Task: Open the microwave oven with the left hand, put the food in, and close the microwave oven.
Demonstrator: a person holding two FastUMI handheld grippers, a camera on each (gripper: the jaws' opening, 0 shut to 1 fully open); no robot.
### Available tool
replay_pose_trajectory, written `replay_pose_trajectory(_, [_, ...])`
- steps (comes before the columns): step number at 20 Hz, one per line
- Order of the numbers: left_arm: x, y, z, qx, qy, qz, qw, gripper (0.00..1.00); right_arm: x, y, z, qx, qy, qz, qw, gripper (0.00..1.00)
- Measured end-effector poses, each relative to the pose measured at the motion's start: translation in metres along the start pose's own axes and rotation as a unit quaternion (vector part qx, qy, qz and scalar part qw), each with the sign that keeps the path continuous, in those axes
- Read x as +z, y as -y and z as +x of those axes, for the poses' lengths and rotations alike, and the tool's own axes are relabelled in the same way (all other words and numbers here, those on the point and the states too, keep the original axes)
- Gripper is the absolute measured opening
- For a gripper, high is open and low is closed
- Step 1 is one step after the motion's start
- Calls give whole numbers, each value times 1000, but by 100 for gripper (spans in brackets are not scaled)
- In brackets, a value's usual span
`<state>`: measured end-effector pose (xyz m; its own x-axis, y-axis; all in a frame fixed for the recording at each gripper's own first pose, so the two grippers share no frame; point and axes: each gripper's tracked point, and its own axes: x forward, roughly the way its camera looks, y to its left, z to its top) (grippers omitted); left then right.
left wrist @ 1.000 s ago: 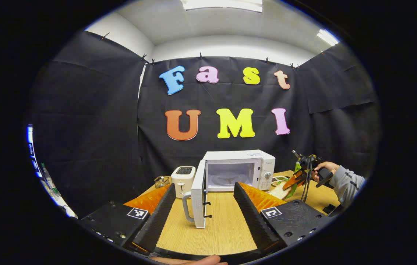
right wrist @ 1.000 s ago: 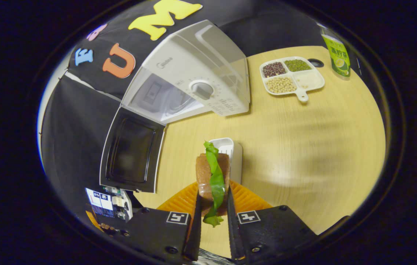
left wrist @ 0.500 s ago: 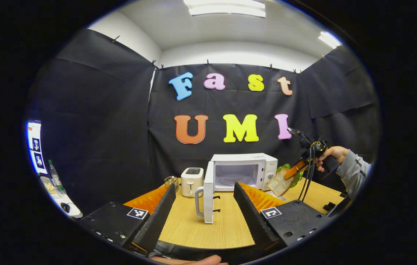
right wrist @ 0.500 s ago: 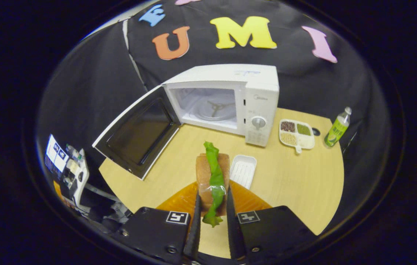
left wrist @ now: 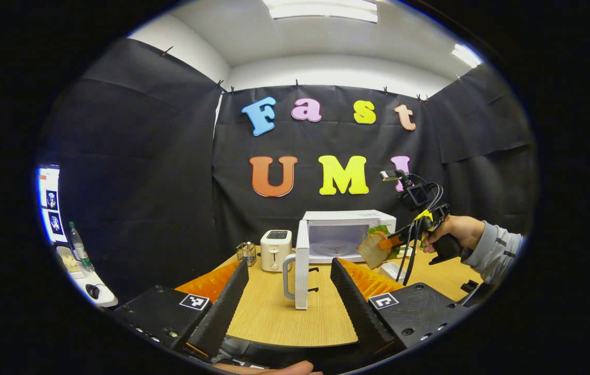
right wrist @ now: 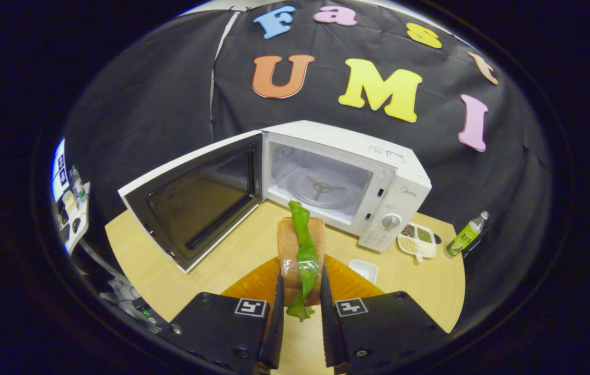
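Presently noted: door (right wrist: pixel 190 203) open, sandwich (right wrist: pixel 301 250) clamped in right gripper (right wrist: pixel 300 312) short of cavity (right wrist: pixel 321 185), left gripper (left wrist: pixel 289 297) agape, closing outstanding.

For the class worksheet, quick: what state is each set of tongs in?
Left tongs: open, holding nothing.
Right tongs: shut on the sandwich.

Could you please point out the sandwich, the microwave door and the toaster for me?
sandwich (right wrist: pixel 299 250): right gripper view, on its bread face.
microwave door (right wrist: pixel 198 195): right gripper view, on the dark inner window.
toaster (left wrist: pixel 275 251): left gripper view, on its front side.
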<state>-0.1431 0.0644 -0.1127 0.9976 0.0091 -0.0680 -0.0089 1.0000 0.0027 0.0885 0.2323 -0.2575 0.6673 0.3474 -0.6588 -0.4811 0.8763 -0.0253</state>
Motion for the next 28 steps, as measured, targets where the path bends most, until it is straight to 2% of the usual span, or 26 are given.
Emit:
replay_pose_trajectory(1, [-3, -2, 2, 2, -2, 0, 1000, 95, 0, -4, 9, -10, 5, 2, 1000, 35])
replay_pose_trajectory(2, [-5, -3, 4, 3, -5, 0, 1000, 100, 0, -6, 18, -19, 10, 3, 1000, 35])
replay_pose_trajectory(3, [-8, -4, 6, 4, -8, -1, 1000, 95, 1, -9, 26, -26, 16, 5, 1000, 35])
replay_pose_trajectory(4, [-11, -5, 8, 6, -12, -2, 1000, 95, 1, -11, 34, -34, 22, 7, 999, 35])
replay_pose_trajectory(5, [-14, -6, 11, 8, -17, -4, 1000, 95, 2, -13, 42, -39, 29, 9, 999, 27])
replay_pose_trajectory(12, [-17, -9, 18, 18, -15, -4, 1000, 95, 17, -26, 97, -33, 54, 30, 998, 27])
replay_pose_trajectory(18, [-23, -3, 35, 15, -16, 5, 1000, 95, 44, -19, 155, -54, 94, 102, 989, 27])
replay_pose_trajectory(19, [-28, -3, 39, 17, -24, -5, 1000, 95, 49, -18, 165, -49, 98, 132, 985, 35])
replay_pose_trajectory(20, [-33, 0, 43, 14, -31, -13, 999, 95, 56, -17, 175, -43, 103, 159, 981, 35])
replay_pose_trajectory(21, [-34, 1, 47, 12, -29, -15, 999, 95, 64, -12, 184, -42, 109, 185, 976, 28])
replay_pose_trajectory(22, [-35, -2, 52, 15, -30, -18, 999, 95, 72, -5, 195, -44, 118, 208, 970, 35])
replay_pose_trajectory(23, [-39, -5, 56, 18, -36, -24, 999, 95, 80, 2, 205, -47, 128, 232, 963, 27])
replay_pose_trajectory(24, [-41, -8, 60, 20, -39, -30, 999, 95, 85, 8, 216, -50, 136, 255, 956, 35])
replay_pose_trajectory(28, [-27, -22, 71, 33, -17, -41, 998, 95, 117, 30, 250, -45, 183, 323, 927, 35])
